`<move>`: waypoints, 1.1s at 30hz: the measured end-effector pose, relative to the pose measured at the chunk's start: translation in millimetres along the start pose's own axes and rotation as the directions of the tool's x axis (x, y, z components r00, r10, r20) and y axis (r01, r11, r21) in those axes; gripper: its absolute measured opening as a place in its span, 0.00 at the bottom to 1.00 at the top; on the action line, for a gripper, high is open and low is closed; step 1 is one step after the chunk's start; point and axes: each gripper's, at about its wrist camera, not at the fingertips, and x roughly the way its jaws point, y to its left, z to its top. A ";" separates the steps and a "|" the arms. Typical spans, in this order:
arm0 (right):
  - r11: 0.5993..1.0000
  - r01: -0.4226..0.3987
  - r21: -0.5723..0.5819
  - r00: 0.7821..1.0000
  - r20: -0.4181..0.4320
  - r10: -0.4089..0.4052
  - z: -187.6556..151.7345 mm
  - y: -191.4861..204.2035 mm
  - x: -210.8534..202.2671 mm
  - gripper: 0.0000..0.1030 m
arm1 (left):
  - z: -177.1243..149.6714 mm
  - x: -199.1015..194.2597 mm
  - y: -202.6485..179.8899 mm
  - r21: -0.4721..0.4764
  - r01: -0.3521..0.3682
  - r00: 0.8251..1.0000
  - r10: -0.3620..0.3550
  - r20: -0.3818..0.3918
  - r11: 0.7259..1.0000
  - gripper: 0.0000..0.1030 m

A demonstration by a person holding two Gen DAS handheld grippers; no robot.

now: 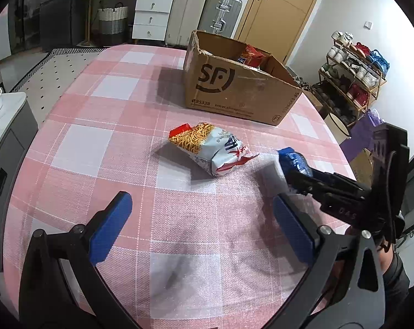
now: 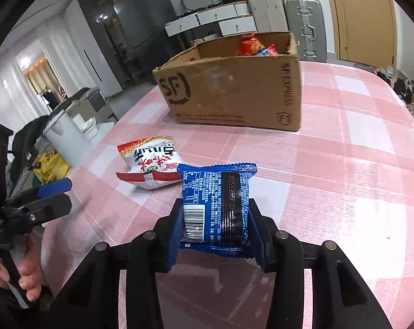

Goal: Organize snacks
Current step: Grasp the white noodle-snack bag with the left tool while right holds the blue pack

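Note:
My right gripper (image 2: 216, 216) is shut on a blue snack packet (image 2: 216, 200) and holds it just above the pink checked tablecloth (image 2: 344, 192). In the left wrist view the same packet (image 1: 293, 161) shows at the right, held in the right gripper (image 1: 297, 172). A white, red and yellow snack bag (image 1: 209, 149) lies on the table ahead of my left gripper (image 1: 201, 224), which is open and empty; the bag also shows in the right wrist view (image 2: 149, 164). An open SF cardboard box (image 1: 234, 87) with red snack bags inside stands at the far side, and it shows in the right wrist view too (image 2: 234, 93).
Off the table to the right is a shoe rack (image 1: 355, 76). Suitcases (image 1: 220, 13) and white drawers (image 1: 152, 13) stand against the far wall beside a door (image 1: 283, 8). A white bin (image 2: 64, 134) stands left of the table.

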 end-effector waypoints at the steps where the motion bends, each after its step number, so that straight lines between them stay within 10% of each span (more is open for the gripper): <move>1: 1.000 -0.001 0.006 1.000 0.005 0.001 0.0 -3.0 -3.0 0.42 | 0.2 1.0 -1.2 0.002 0.000 1.000 0.000 -0.003 1.000 0.99; 21: 0.996 -0.055 0.070 0.997 0.060 0.051 -11.3 -21.0 -15.7 0.42 | 42.0 53.1 -21.0 0.078 -0.055 0.996 0.060 -0.071 0.995 0.99; 33: 0.986 -0.119 0.115 0.991 0.075 0.110 -13.8 -30.4 -17.1 0.42 | 61.9 114.0 -5.0 -0.046 0.002 0.983 -0.010 -0.185 0.999 0.99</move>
